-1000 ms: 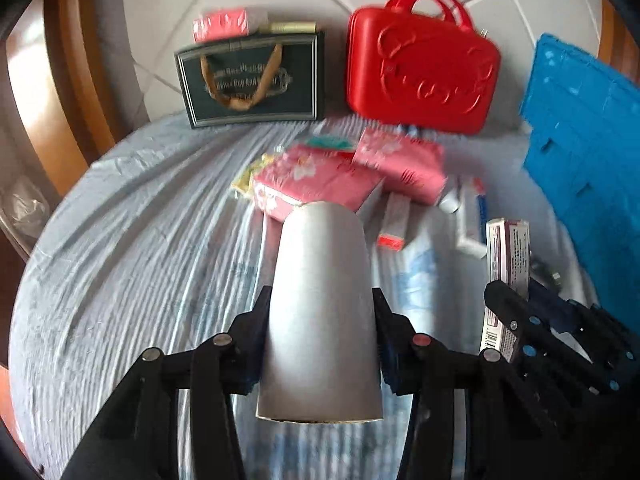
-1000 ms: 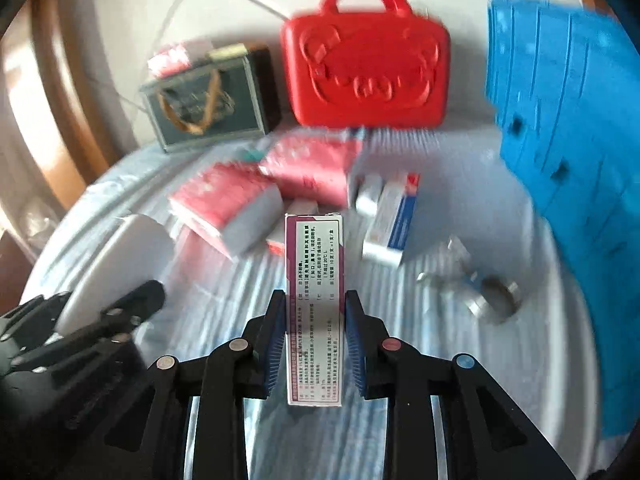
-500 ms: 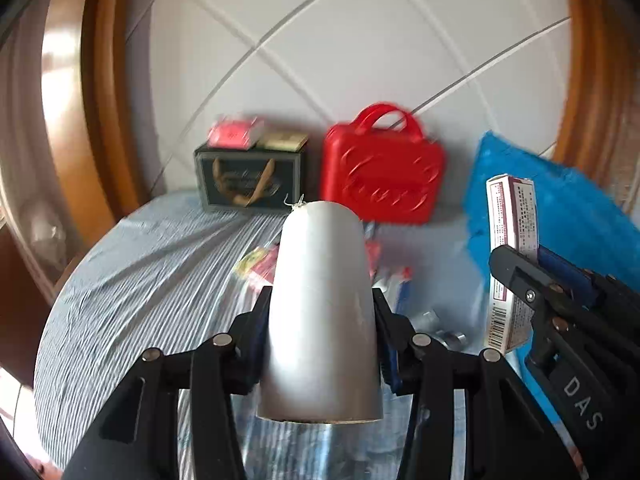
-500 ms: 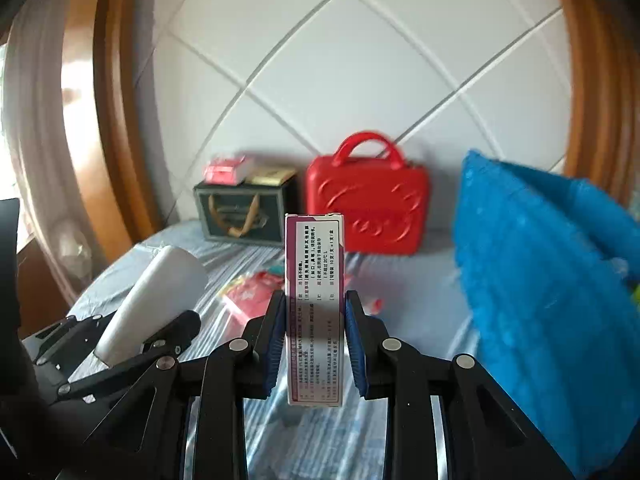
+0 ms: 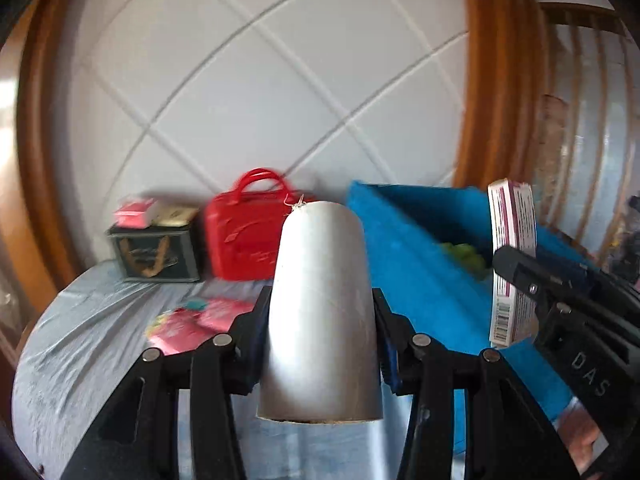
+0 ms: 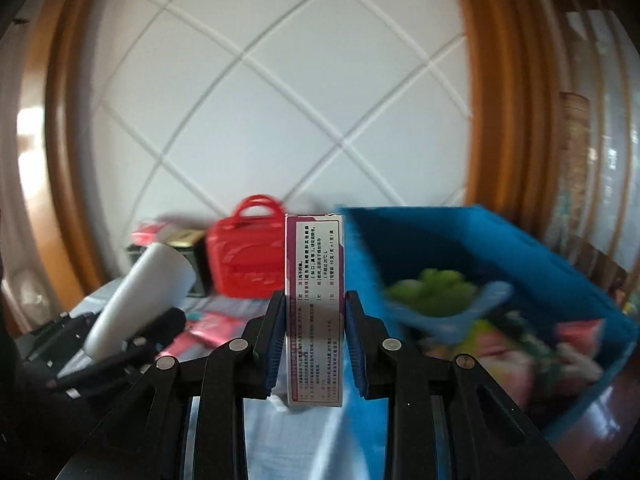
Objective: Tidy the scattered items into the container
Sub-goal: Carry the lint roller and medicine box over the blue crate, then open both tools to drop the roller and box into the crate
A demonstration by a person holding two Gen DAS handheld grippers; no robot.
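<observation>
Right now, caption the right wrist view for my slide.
Right tongs grip an upright purple-and-white carton beside the open blue fabric bin.

Both hands have come up off the striped cloth (image 5: 100, 332), so the pink packets (image 5: 188, 322) left on it now sit low and far. The left gripper (image 5: 320, 344) has carried the white tube (image 5: 320, 312) up, and the right gripper (image 6: 314, 340) has lifted the boxed carton (image 6: 314, 304) beside it. The blue container (image 6: 560, 280) now shows its open inside, with green and pink things in it.

Contents of blue bin (image 6: 560, 264) a motion-smeared blur, pink packs (image 5: 188, 324) on bed likewise
</observation>
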